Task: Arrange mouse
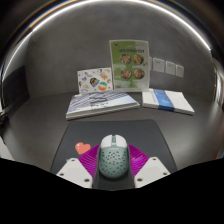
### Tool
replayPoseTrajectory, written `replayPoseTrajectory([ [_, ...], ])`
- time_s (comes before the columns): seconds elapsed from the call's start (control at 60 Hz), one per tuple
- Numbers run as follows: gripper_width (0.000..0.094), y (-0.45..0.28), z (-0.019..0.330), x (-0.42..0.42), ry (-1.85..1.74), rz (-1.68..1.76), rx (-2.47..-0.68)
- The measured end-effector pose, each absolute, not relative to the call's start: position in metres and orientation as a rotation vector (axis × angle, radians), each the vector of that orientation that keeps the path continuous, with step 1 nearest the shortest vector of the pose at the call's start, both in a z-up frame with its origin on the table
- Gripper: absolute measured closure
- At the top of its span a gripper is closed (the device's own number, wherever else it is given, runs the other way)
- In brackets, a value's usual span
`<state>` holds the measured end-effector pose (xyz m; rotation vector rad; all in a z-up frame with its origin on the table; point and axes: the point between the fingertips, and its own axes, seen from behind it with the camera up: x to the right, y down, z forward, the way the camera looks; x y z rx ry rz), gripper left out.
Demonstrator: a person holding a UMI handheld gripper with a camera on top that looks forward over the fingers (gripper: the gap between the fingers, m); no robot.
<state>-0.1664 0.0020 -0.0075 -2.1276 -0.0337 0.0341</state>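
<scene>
Lying between the gripper (111, 172) fingers, the pale green perforated plastic mouse (112, 155) is held by both pads.

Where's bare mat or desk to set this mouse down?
The mouse sits between the claw fingers. Bare mouse mat lies just beyond it. Bare desk flanks the mat. Crowded farther back: booklet, blue-edged books.

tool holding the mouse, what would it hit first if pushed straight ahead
The tool is shut on the mouse. Straight on, past bare mouse mat, the book comes first, though depth is unclear.
</scene>
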Motion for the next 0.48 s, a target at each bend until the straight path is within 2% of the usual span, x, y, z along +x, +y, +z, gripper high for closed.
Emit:
replayPoseTrajectory([
  [0.033, 0.0517, 0.002, -0.008, -0.166, -0.037, 0.047, -2.127],
  [0.15, 0.0406, 0.001, -0.008, -0.169, -0.066, 0.097, -2.149],
  [0.167, 0.0317, 0.0, -0.007, -0.169, -0.074, 0.104, -2.15],
  [0.183, 0.0285, -0.002, -0.006, -0.17, -0.077, 0.112, -2.151],
  [0.25, 0.0039, -0.012, 0.002, -0.164, -0.08, 0.12, -2.141],
  [0.283, 0.011, -0.02, 0.009, -0.163, -0.095, 0.125, -2.126],
  [0.483, 0.0097, -0.104, 0.039, -0.129, -0.049, 0.183, -2.08],
])
